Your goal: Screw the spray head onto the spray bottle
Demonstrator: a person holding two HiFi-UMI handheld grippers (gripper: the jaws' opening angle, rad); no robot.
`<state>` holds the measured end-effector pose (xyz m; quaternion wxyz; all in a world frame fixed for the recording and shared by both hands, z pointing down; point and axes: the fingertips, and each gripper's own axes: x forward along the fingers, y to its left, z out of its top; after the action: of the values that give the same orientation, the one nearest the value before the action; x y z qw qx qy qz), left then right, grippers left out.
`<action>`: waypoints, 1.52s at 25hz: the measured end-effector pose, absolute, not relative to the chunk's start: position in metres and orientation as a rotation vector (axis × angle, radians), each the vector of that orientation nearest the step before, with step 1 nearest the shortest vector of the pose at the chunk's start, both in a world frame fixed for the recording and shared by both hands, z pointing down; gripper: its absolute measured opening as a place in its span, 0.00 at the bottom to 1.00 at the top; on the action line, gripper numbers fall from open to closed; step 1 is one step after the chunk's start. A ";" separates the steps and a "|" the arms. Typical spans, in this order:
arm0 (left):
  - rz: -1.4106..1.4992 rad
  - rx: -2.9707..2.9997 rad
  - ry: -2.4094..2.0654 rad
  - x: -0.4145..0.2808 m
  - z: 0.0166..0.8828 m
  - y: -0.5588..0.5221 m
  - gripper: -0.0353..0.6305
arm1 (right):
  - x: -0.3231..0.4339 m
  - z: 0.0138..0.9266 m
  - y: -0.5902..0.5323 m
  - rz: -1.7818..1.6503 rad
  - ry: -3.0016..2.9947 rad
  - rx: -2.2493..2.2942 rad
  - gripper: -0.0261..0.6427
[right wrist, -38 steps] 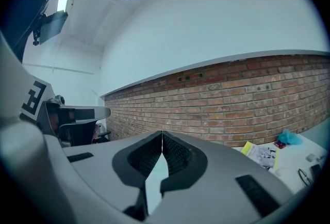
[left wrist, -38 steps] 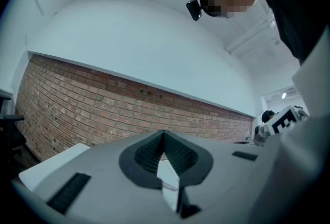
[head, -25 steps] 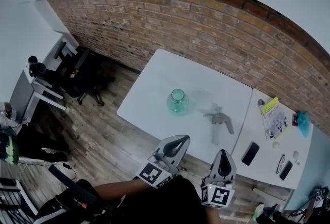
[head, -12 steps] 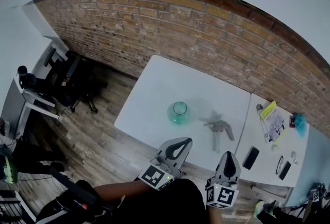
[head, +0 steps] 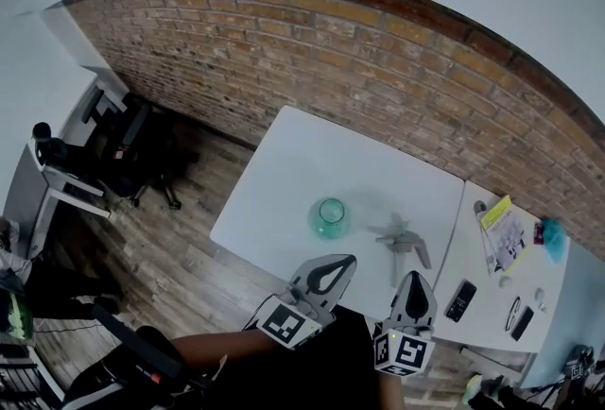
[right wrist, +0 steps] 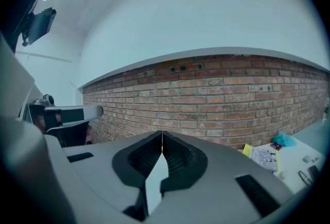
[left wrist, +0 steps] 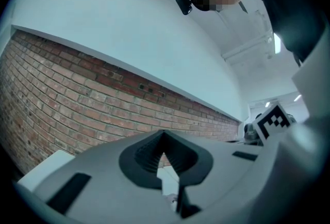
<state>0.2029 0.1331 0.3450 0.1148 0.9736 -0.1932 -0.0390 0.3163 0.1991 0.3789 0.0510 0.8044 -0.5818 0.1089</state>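
A clear green spray bottle (head: 330,217) stands upright and uncapped near the middle of the white table (head: 293,172). To its right lies the grey spray head (head: 405,242) on its side, its tube pointing toward the near edge. My left gripper (head: 333,264) hovers at the table's near edge just short of the bottle, shut with nothing in it. My right gripper (head: 414,281) is beside it at the near edge, below the spray head, also shut and empty. In both gripper views the jaws meet at the tips; the left gripper (left wrist: 164,138) and the right gripper (right wrist: 162,135) face the brick wall.
A second white table (head: 492,295) adjoins on the right, holding a phone (head: 459,301), a yellow leaflet (head: 501,229), a blue item (head: 553,239) and small bits. A brick wall (head: 312,59) runs behind. Office chairs (head: 132,148) and a desk stand at the left over wooden floor.
The view has shifted closer to the table. Both grippers have moved forward to the near edge, the right one most, now just below the spray head. Bottle and spray head have not moved.
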 end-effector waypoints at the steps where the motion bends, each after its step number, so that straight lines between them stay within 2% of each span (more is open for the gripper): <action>1: -0.116 2.852 -0.567 0.208 0.345 0.131 0.05 | 0.323 0.383 0.196 0.375 -1.779 2.447 0.05; 17: -0.125 2.836 -0.712 0.262 0.341 0.093 0.05 | 0.390 0.467 0.142 0.675 -1.793 2.174 0.06; 20: -0.128 2.830 -0.728 0.267 0.342 0.090 0.05 | 0.400 0.486 0.135 0.745 -1.801 2.120 0.11; 22: -0.123 2.826 -0.769 0.268 0.343 0.085 0.05 | 0.408 0.500 0.130 0.779 -1.797 2.072 0.17; 38: -0.055 2.786 -1.046 0.246 0.352 0.059 0.05 | 0.442 0.602 0.105 0.886 -1.662 1.836 0.18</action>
<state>0.2463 0.0588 0.3520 0.0826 0.9328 -0.3503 -0.0186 0.4425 0.1047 0.6019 0.2529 0.6754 -0.6112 0.3260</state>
